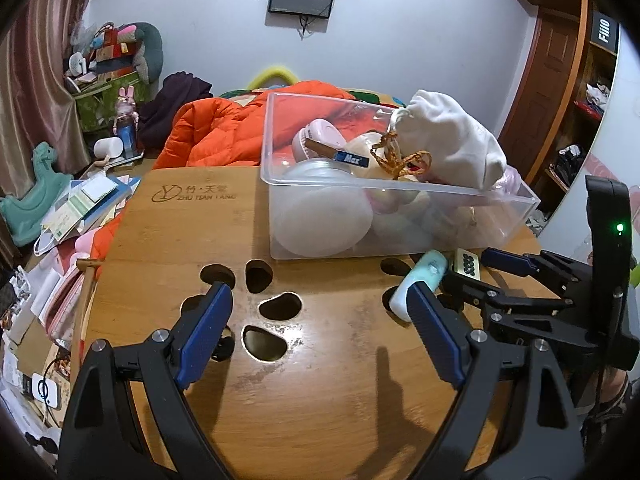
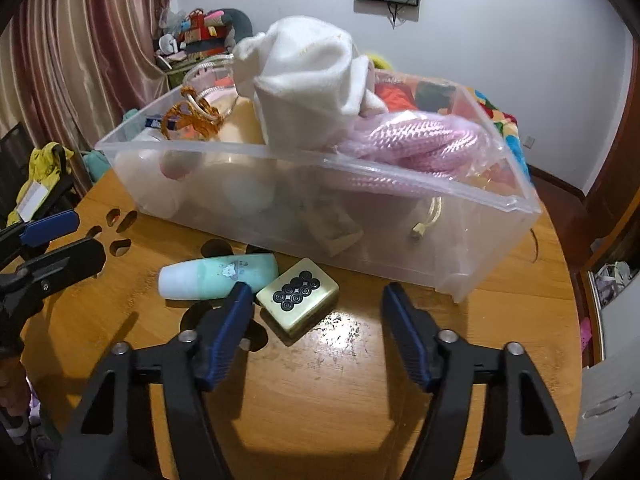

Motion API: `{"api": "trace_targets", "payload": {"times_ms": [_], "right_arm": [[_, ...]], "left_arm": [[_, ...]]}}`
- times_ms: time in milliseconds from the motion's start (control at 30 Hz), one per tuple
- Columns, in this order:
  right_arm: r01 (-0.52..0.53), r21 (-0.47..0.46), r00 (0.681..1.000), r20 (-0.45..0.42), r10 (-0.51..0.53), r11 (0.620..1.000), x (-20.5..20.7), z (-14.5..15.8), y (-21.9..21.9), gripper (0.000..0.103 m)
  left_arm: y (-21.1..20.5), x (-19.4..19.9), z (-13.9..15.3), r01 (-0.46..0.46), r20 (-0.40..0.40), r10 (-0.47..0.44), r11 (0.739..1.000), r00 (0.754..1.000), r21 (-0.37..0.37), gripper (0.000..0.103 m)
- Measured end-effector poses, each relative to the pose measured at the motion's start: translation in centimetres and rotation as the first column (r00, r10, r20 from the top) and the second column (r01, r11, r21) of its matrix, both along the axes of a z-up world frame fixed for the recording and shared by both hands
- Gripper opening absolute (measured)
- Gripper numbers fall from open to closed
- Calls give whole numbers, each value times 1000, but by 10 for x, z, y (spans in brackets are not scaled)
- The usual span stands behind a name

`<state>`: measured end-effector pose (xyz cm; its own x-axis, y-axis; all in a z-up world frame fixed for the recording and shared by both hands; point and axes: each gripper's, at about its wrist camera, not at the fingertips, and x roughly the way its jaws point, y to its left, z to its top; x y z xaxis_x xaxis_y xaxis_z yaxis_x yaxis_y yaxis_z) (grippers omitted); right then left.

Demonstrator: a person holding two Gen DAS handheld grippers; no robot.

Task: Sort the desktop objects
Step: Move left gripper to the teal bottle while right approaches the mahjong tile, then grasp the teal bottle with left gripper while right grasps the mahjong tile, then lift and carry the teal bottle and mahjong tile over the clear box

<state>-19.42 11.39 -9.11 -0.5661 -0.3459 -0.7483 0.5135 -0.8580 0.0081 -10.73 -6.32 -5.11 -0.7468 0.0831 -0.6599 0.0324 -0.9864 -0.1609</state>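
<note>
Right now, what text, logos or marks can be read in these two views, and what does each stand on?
"ZHU TIAN TANG", with a Y logo and Chinese characters too blurred to read: wooden table.
"Max": blue label in the clear bin.
"FiiO": black box on the shelf.
Eight circles, no lettering: mahjong tile.

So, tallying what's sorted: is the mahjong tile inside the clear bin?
No, the mahjong tile lies on the table outside the clear bin.
</note>
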Motion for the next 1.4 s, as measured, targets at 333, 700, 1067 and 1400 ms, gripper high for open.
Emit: {"api": "trace_targets", "payload": {"times_ms": [333, 700, 1067, 1400], "right_arm": [[-35, -31, 999, 8, 35, 999, 0, 1, 2, 38], [10, -108, 1000, -20, -12, 994, 7, 14, 29, 38], [4, -211, 999, -35, -12, 978, 14, 25, 49, 38], [-3, -242, 1000, -19, -2, 970, 14, 22, 55, 38]], "left_arm": [[21, -10, -5, 39, 22, -39, 998, 999, -41, 89], [56, -32, -11, 109, 75, -104, 992, 992, -63, 87], [88, -53, -19, 152, 125, -137, 982, 983, -117, 56], [105, -44, -20, 213, 110, -196, 961, 974, -176, 32]]}}
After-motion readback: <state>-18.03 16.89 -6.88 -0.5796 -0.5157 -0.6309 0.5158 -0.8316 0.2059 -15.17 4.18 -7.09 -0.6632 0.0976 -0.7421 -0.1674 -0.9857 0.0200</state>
